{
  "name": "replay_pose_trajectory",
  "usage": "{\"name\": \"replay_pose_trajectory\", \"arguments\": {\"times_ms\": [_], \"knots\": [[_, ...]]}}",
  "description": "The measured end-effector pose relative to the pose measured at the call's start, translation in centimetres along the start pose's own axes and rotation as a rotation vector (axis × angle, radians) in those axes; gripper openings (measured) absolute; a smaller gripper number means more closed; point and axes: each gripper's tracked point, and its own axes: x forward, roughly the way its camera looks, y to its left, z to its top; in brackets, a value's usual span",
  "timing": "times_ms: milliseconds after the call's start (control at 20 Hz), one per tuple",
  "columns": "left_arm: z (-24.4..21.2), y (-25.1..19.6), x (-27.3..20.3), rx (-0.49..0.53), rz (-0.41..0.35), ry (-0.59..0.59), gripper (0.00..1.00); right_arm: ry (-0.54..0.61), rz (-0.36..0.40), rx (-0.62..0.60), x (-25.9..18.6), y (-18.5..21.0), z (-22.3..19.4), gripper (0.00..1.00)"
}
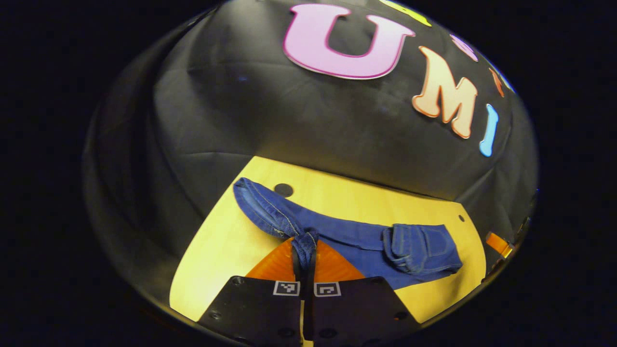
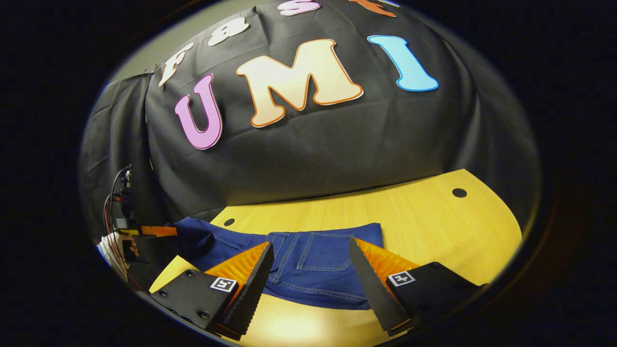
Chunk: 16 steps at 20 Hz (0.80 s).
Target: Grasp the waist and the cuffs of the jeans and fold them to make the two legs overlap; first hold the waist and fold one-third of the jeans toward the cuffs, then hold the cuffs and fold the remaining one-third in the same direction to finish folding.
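1. Dark blue denim jeans (image 1: 356, 236) with pale contrast stitching, lying lengthwise across the yellow wooden table.
2. Waist end (image 2: 313, 260) lies flat, back patch pocket facing up; in the left gripper view it looks rumpled.
3. Leg end is bunched and lifted off the tabletop, cuff fabric (image 1: 304, 248) gathered into a narrow pinch.
4. Legs run side by side, mostly overlapped.

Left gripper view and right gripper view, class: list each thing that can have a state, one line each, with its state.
jeans: lying lengthwise on the table, legs overlapped, cuff end bunched and pinched, waist end flat with the back pocket up.
left gripper: shut on the cuff end of the jeans.
right gripper: open, fingers either side of the waist end, gripping nothing.
table: bearing the jeans.
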Motion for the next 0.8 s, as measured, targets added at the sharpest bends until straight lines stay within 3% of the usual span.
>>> {"name": "replay_pose_trajectory", "arguments": {"times_ms": [350, 800], "knots": [[2.7, -13.1, 0.6, 0.091, -0.137, -0.074, 0.00, -0.002, 0.004, -0.015, -2.9, -4.9, 1.1, 0.98], [0.7, -26.8, 4.6, 0.189, -0.277, -0.061, 0.00, -0.014, -0.061, -0.023, -7.1, -12.1, 1.5, 0.98]]}}
